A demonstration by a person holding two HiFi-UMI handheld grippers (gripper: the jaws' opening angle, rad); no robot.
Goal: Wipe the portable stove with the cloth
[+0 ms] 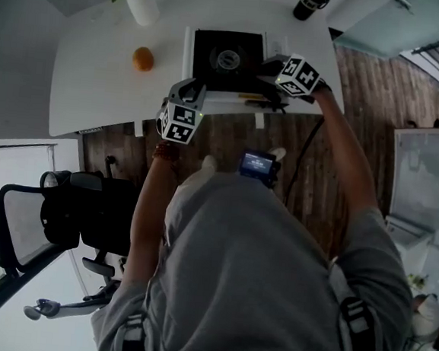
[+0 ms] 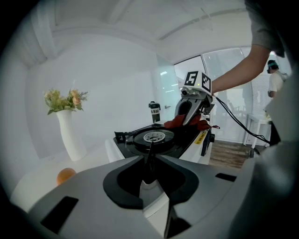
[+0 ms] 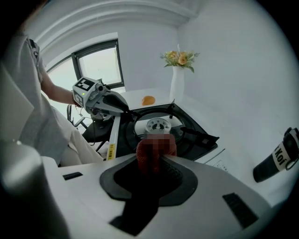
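The black portable stove (image 1: 228, 57) sits in its white case near the table's front edge. My right gripper (image 1: 269, 65) is over the stove's right side, shut on a bunched red cloth (image 3: 154, 153). In the left gripper view the red cloth (image 2: 176, 123) lies on the stove's far side under the right gripper (image 2: 188, 120). My left gripper (image 1: 197, 89) rests at the stove's front left corner. Its jaws show only a thin slit in the left gripper view (image 2: 149, 161), and nothing shows between them. The burner ring (image 3: 158, 125) lies just past the cloth.
An orange (image 1: 143, 59) lies left of the stove, and a white vase (image 1: 141, 3) with flowers stands behind it. A black cup (image 1: 311, 2) stands at the back right. The white table (image 1: 98, 84) ends just in front of the stove; an office chair (image 1: 55, 218) stands below left.
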